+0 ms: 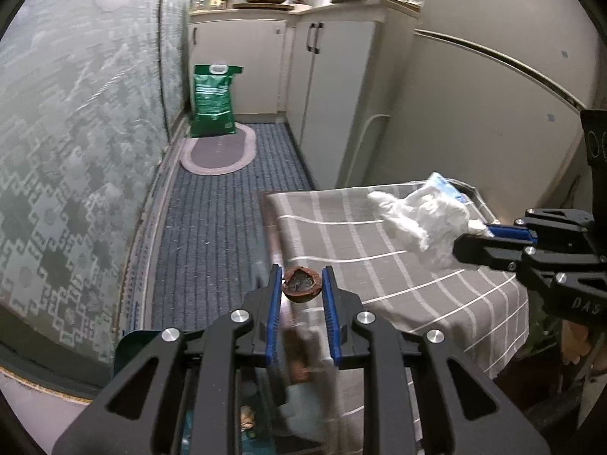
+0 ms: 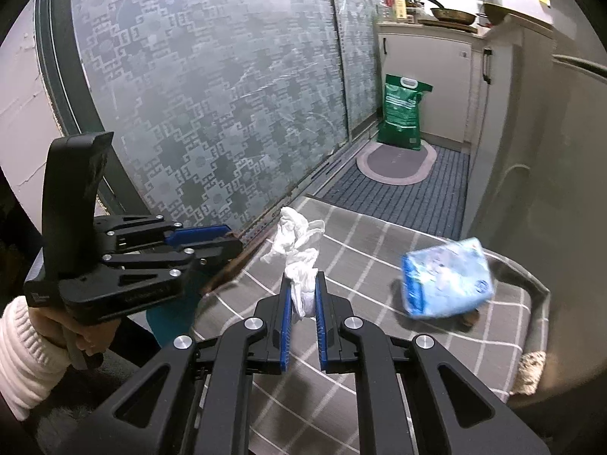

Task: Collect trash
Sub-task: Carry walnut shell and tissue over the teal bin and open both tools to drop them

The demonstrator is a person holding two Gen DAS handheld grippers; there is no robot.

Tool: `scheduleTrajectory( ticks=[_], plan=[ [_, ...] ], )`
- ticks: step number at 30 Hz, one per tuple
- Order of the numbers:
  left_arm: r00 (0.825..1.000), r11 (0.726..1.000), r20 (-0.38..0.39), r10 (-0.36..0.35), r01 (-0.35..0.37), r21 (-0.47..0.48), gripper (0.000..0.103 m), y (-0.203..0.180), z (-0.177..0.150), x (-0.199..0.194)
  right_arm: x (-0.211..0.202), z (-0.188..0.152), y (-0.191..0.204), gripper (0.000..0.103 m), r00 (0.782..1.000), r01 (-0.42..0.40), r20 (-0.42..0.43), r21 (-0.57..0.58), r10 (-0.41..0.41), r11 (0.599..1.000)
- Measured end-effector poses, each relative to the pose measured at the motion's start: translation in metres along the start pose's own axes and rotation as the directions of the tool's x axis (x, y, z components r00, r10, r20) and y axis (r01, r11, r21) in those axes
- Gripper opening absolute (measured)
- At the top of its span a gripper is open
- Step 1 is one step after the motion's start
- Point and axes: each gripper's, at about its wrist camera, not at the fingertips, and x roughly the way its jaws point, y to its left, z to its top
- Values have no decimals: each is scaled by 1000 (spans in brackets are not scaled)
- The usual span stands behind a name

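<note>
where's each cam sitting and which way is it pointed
Left wrist: sits on the left gripper, looking along its fingers shut on a brown shell, down the kitchen aisle; the right gripper shows at right.
Right wrist: sits on the right gripper, looking over the checked cloth toward the patterned glass door; it pinches a white tissue, and the left gripper and left hand show.
Shared: both grippers, cloth, tissue, blue packet, green bag.

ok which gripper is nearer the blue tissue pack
Right. The right gripper, shut on the white tissue wad, is just left of the blue tissue pack. The left gripper is further left, off the checked cloth's edge.
</note>
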Motion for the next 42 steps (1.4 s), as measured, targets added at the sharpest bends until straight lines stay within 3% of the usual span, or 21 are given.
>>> scheduleTrajectory(
  ticks=[16, 28, 36, 42],
  plan=[
    [993, 995, -70, 92, -94, -22, 23, 65, -37, -13, 30, 35, 60, 11, 997, -79, 9, -68, 80, 995],
    [982, 994, -158, 105, -106, 1, 23, 92, -68, -7, 62, 45, 95, 11, 993, -117, -40, -101, 114, 988],
    [981, 993, -159, 110, -113, -14, 23, 109, -76, -15, 91, 47, 112, 11, 989, -117, -104, -112, 105, 987],
    [986, 991, -117, 122, -128, -44, 23, 124, -75, -34, 116, 41, 125, 11, 981, -111, -172, -123, 89, 986]
  ],
)
